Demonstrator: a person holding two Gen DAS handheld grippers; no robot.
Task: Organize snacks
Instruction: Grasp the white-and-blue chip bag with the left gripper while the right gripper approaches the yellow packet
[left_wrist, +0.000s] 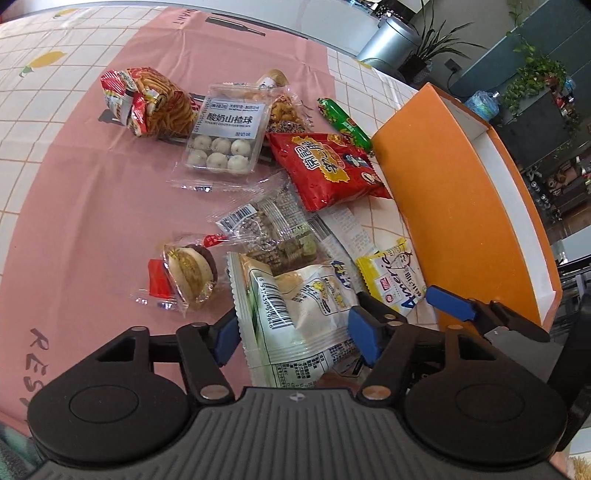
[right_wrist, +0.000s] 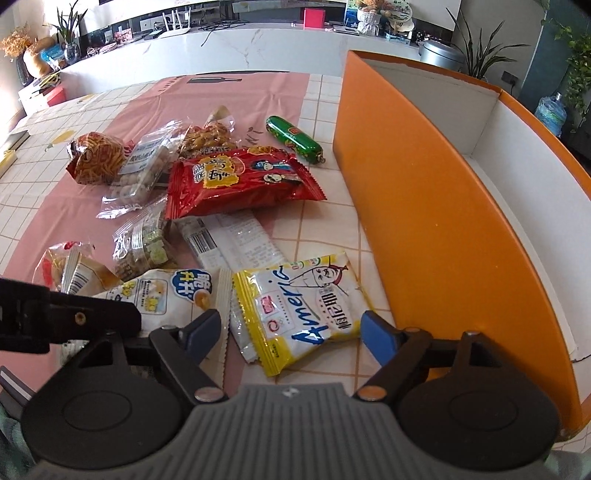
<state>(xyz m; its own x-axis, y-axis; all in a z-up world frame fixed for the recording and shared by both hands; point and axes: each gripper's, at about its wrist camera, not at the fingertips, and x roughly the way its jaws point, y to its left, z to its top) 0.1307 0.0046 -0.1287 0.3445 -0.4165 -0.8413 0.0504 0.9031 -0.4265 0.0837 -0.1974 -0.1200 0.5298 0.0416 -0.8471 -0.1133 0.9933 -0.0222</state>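
Several snack packs lie on the pink and white tablecloth beside an orange box (left_wrist: 461, 206) with a white inside (right_wrist: 517, 206). My left gripper (left_wrist: 293, 338) is open, its blue pads on either side of a white snack bag (left_wrist: 295, 306). My right gripper (right_wrist: 291, 332) is open, its pads on either side of a yellow and white "Americ" packet (right_wrist: 303, 306), which also shows in the left wrist view (left_wrist: 391, 280). The right gripper shows in the left wrist view (left_wrist: 454, 302). The white bag shows in the right wrist view (right_wrist: 170, 291).
A red chip bag (right_wrist: 236, 181), a green sausage (right_wrist: 295, 138), a clear box of white balls (left_wrist: 225, 136), a noodle-snack bag (left_wrist: 147, 99), a wrapped cake (left_wrist: 184, 277), and clear packs (right_wrist: 147, 240) lie around. A white counter (right_wrist: 221, 48) stands behind.
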